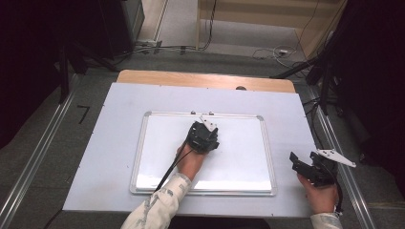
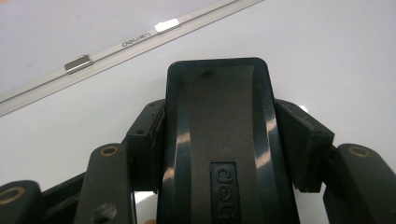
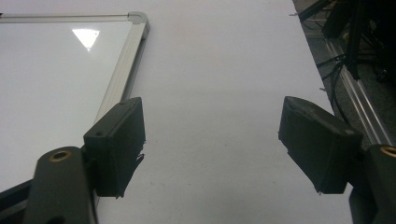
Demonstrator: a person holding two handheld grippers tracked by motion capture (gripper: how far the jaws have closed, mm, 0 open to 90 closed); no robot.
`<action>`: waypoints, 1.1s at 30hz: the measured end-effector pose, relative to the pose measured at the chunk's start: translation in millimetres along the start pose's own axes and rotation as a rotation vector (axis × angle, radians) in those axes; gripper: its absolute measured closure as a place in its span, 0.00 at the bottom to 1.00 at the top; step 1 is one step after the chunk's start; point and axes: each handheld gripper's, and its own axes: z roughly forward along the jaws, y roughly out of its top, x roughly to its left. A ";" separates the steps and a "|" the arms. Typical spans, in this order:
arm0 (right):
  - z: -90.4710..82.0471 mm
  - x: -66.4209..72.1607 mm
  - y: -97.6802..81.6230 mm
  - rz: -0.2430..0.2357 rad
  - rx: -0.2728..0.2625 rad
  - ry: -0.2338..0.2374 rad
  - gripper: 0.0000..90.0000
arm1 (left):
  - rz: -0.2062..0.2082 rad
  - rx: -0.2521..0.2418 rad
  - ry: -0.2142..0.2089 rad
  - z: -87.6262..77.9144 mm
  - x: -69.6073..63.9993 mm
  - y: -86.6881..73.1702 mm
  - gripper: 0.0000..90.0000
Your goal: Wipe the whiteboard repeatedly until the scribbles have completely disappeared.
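The whiteboard eraser (image 2: 219,140), black and glossy at its edges, carries the raised brand "deli" on a small plate near its lower end, readable in the left gripper view. It sits on the whiteboard (image 1: 157,157), towards the board's far edge and near its middle, clamped from both sides by the left gripper (image 2: 224,149), whose pads (image 2: 303,140) press against its long flanks. In the high view that left gripper (image 1: 204,136) covers the eraser, so the tool itself cannot be made out there.

The same left gripper view shows the board's aluminium frame (image 2: 116,51) with "deli" printed along it, between two small metal hanging clips (image 2: 77,64). From above these are tiny specks on the far frame and the print is too small to read.

The whiteboard lies on a pale sheet (image 1: 110,143) covering the wooden table (image 1: 191,78).

The right gripper (image 1: 305,164) hovers off the board's right side above the pale sheet, jaws spread wide with nothing between them. The right gripper view places the board's rounded corner (image 3: 139,21) beyond its pads (image 3: 116,144), with an aluminium rail (image 3: 359,107) and cables (image 3: 336,65) at the table's edge.
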 end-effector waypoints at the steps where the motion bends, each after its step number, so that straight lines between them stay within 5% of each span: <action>1: 0.0 0.0 0.0 0.001 0.001 0.000 0.24 | 0.000 -0.003 -0.002 0.2 -1.9 0.1 0.45; 33: 0.3 0.9 0.2 0.001 0.001 -0.008 0.25 | 0.062 -0.005 -0.059 -0.3 -48.6 4.1 0.45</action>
